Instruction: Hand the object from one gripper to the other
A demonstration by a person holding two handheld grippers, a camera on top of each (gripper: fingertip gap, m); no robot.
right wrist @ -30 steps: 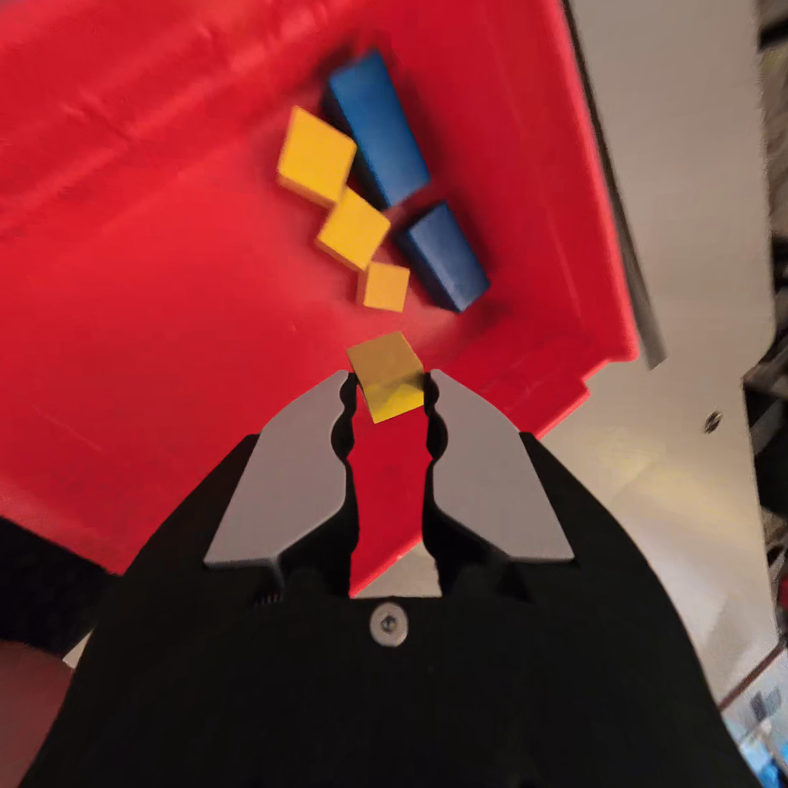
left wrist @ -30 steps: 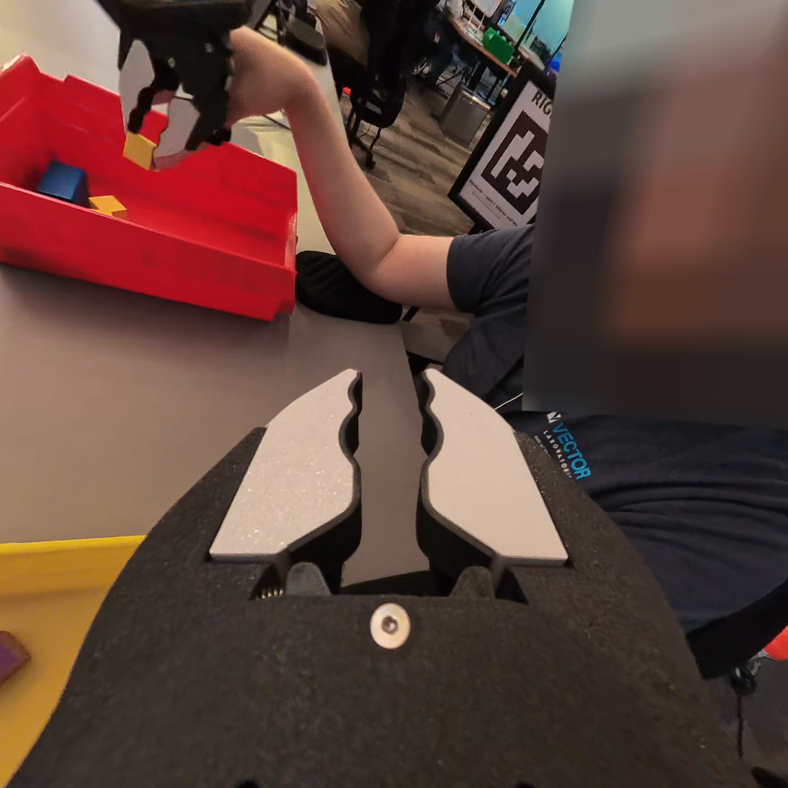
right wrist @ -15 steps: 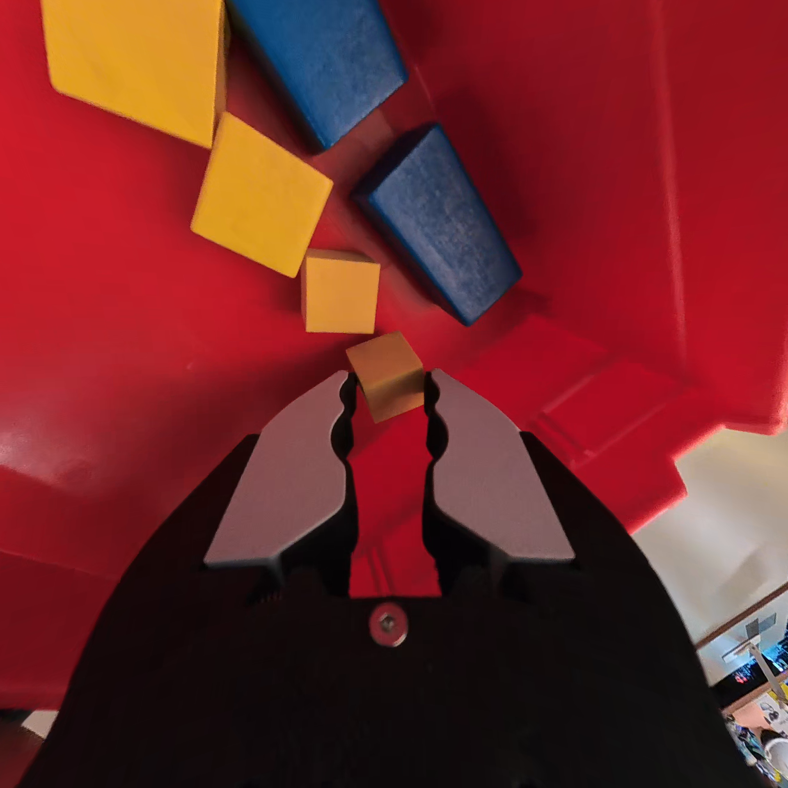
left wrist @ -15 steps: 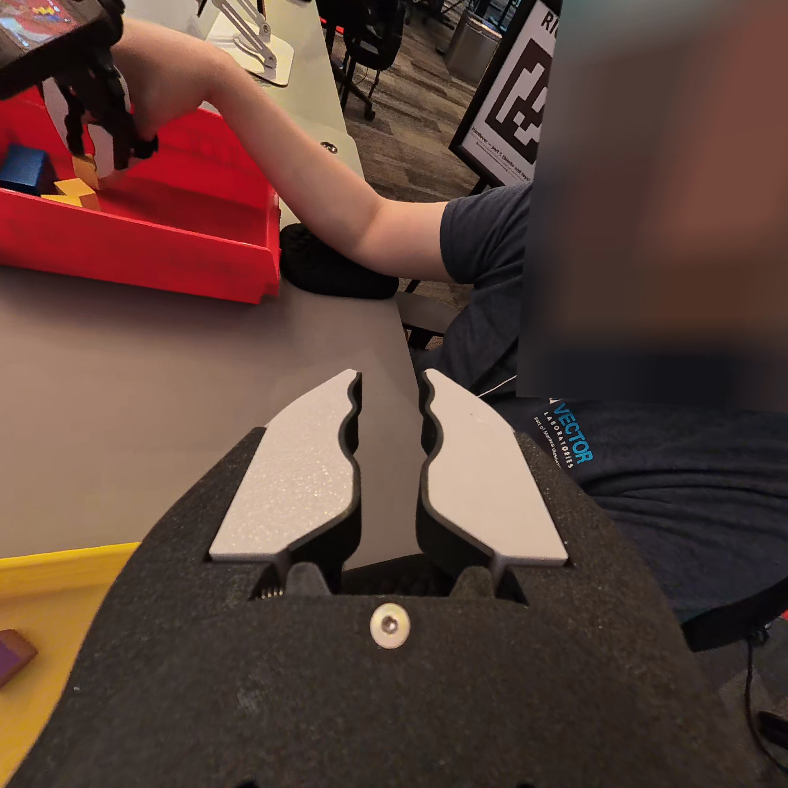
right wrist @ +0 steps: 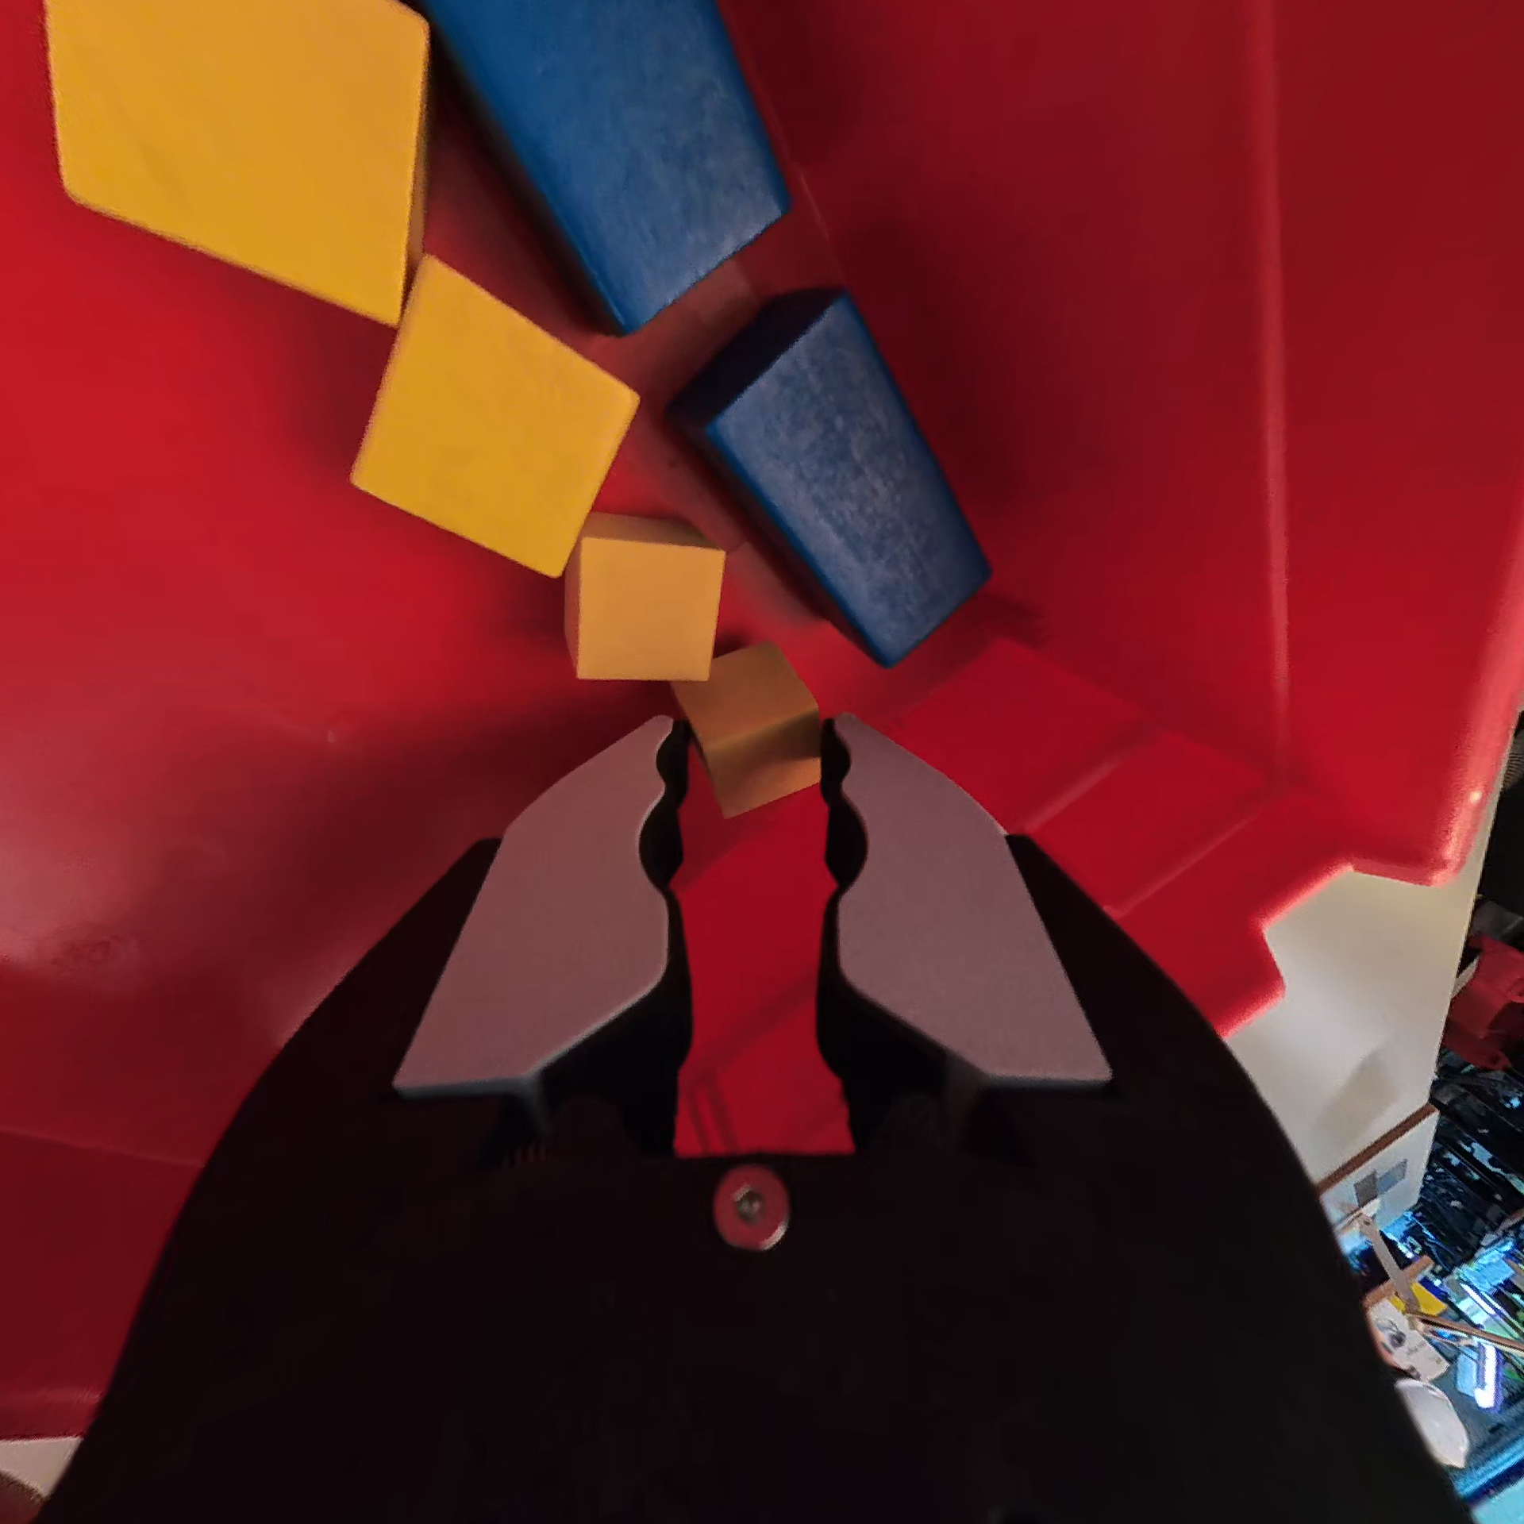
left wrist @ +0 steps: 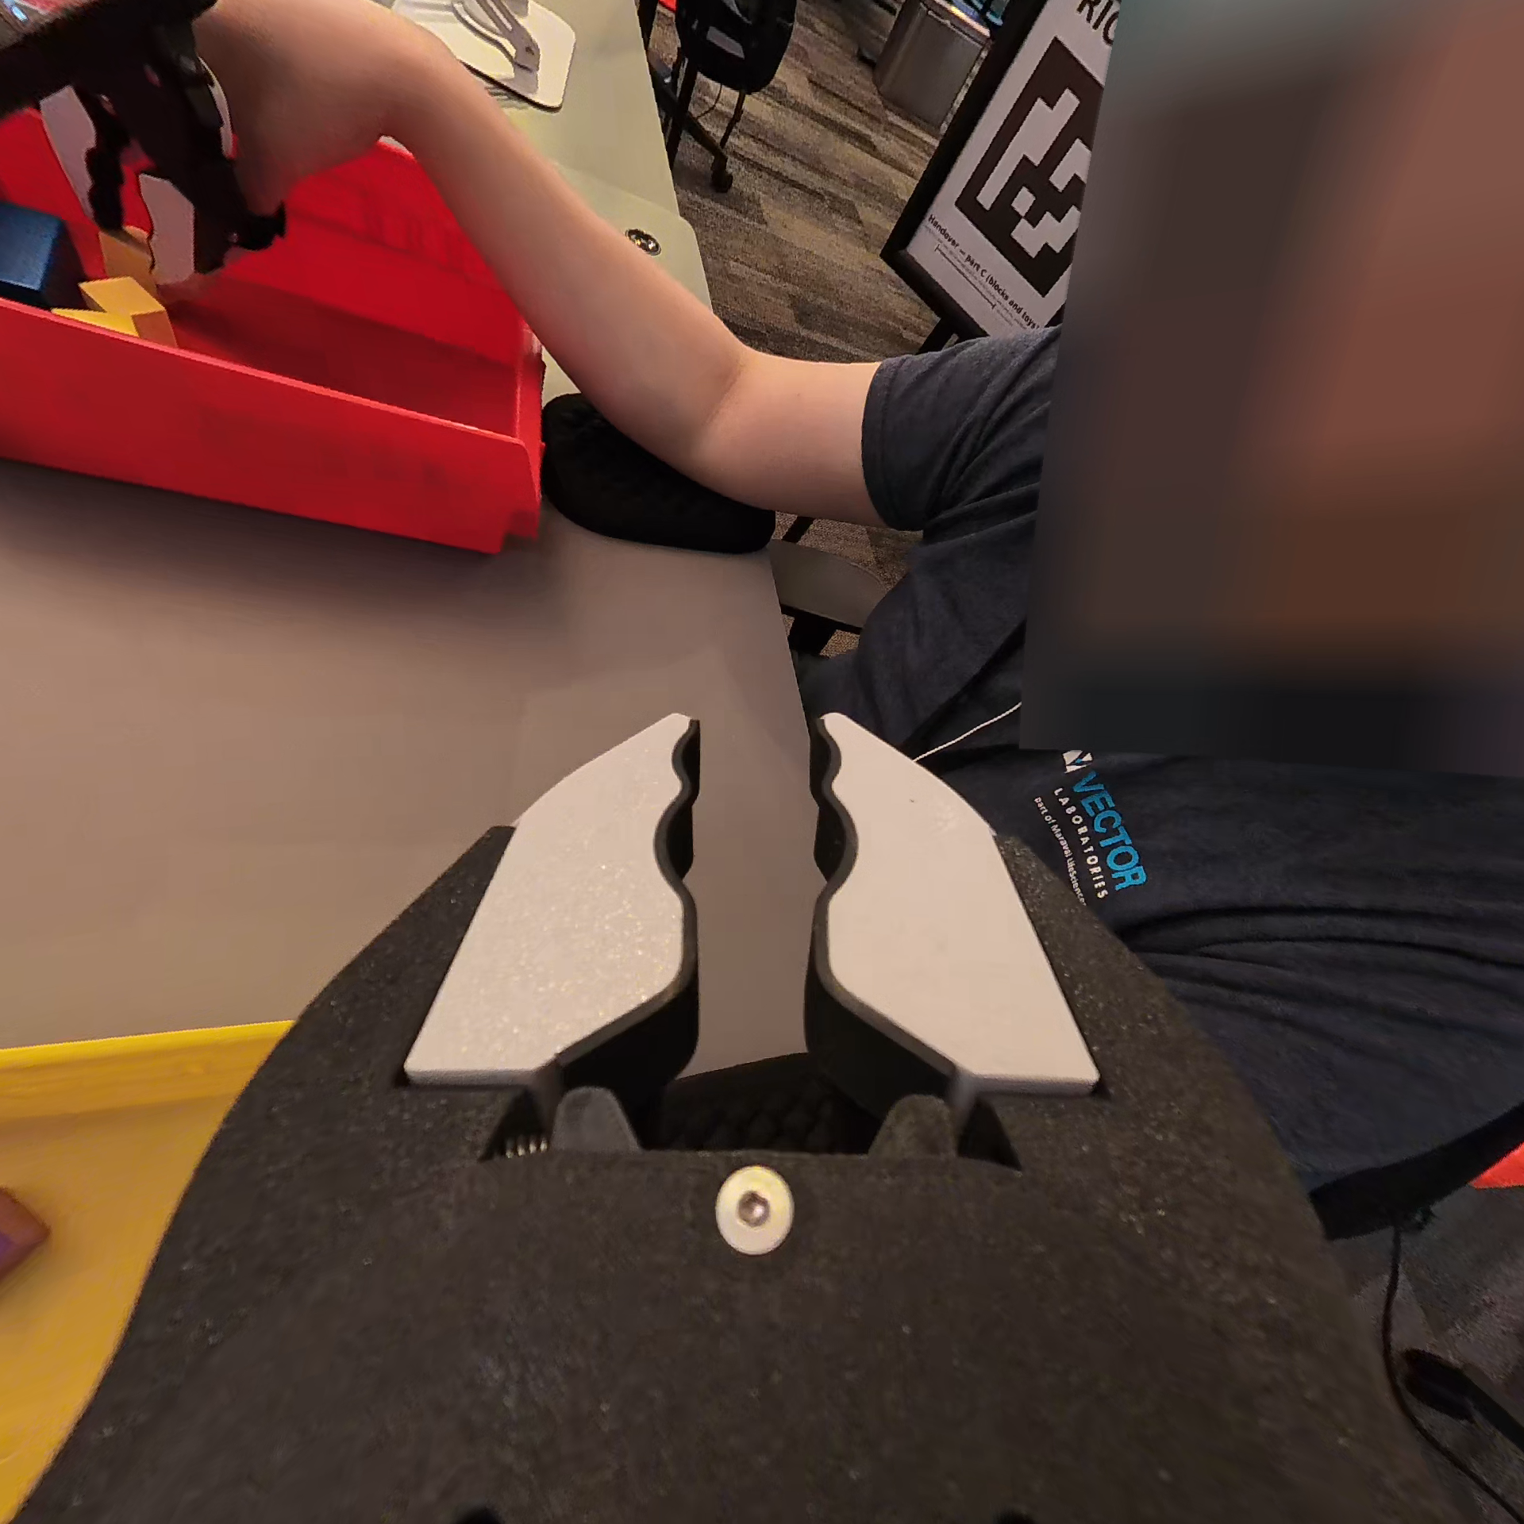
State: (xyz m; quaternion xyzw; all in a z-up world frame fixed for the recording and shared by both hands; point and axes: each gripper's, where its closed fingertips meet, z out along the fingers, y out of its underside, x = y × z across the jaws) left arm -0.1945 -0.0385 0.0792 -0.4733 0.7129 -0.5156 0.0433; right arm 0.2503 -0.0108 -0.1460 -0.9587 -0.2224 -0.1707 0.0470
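A small yellow cube [right wrist: 754, 730] is pinched between the tips of the right gripper [right wrist: 752, 734], which is lowered into a red bin [right wrist: 1154, 412]. The cube is held tilted, close above the bin floor; whether it touches the floor cannot be told. Just beyond it in the bin lies another small yellow cube [right wrist: 647, 598], and past that two larger yellow blocks [right wrist: 495, 412] [right wrist: 239, 140] are set in a diagonal row. Two blue wedge-shaped blocks [right wrist: 833, 478] [right wrist: 627, 140] lie alongside them, toward the bin's wall.

The left gripper [left wrist: 754, 775] is held above a grey table [left wrist: 247, 742] with its jaws parted and nothing between them. The red bin [left wrist: 264, 429] is seen well apart from it on the table, with the right gripper [left wrist: 157, 223] reaching inside. A corner of a yellow bin [left wrist: 124, 1088] shows beside the left gripper, with the edge of a purple block [left wrist: 16, 1237] inside it.
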